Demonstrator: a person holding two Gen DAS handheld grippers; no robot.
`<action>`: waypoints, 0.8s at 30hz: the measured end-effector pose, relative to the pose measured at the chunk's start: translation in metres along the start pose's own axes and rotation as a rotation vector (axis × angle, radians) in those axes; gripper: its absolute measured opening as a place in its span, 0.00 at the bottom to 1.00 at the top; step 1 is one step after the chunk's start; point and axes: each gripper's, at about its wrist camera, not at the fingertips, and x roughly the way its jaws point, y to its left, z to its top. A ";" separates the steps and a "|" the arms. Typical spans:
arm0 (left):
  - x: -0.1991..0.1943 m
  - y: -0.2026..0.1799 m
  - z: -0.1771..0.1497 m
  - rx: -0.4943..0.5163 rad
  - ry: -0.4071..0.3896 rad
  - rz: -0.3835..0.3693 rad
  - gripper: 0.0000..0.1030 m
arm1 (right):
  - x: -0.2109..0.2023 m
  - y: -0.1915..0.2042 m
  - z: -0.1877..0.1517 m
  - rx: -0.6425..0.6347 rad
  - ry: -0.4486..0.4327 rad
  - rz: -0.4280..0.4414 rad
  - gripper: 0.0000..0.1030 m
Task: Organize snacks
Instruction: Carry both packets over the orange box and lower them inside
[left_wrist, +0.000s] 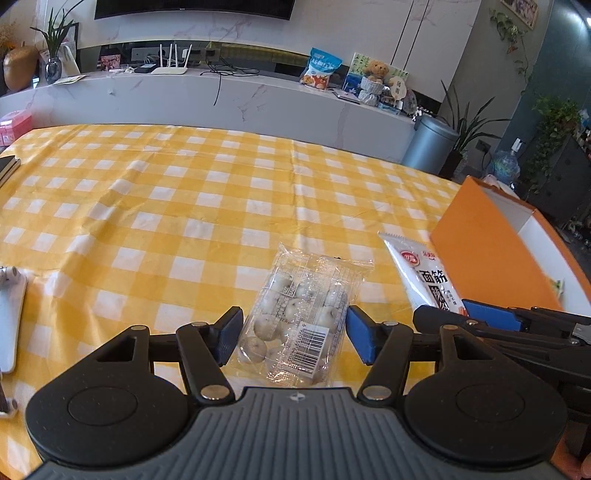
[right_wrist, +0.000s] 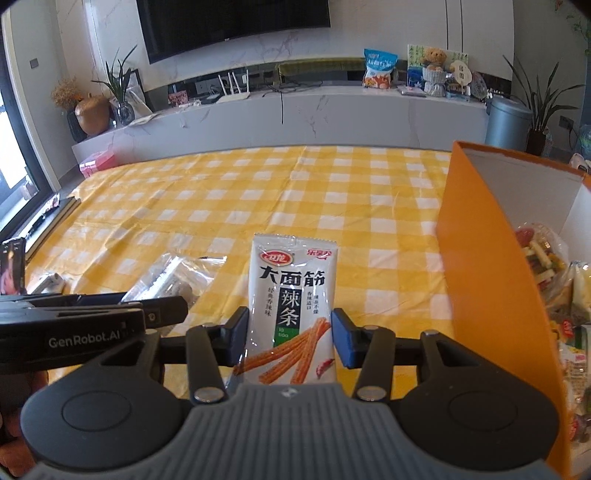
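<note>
The left gripper (left_wrist: 293, 334) pinches a clear crinkly pouch (left_wrist: 301, 317) of pale round sweets by its side edges, above the near edge of the yellow checked cloth (left_wrist: 184, 206). Just to its right, the right gripper (right_wrist: 290, 338) clamps a glossy white latiao packet (right_wrist: 293, 302) the same way. At the table's right edge stands the stiff orange box (right_wrist: 480, 266), white inside, already holding mixed snacks. Slick film could slide from the flat blue pads, I judge, and the tall box wall might catch a floppy packet swung in too low.
</note>
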 end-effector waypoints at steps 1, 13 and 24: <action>-0.004 -0.003 0.000 0.002 -0.006 -0.007 0.68 | -0.007 -0.001 0.001 -0.001 -0.015 0.000 0.45; -0.034 -0.055 0.030 0.079 -0.064 -0.122 0.68 | -0.084 -0.032 0.018 -0.025 -0.161 -0.045 0.45; -0.018 -0.137 0.073 0.184 -0.029 -0.298 0.68 | -0.140 -0.128 0.038 0.053 -0.202 -0.158 0.45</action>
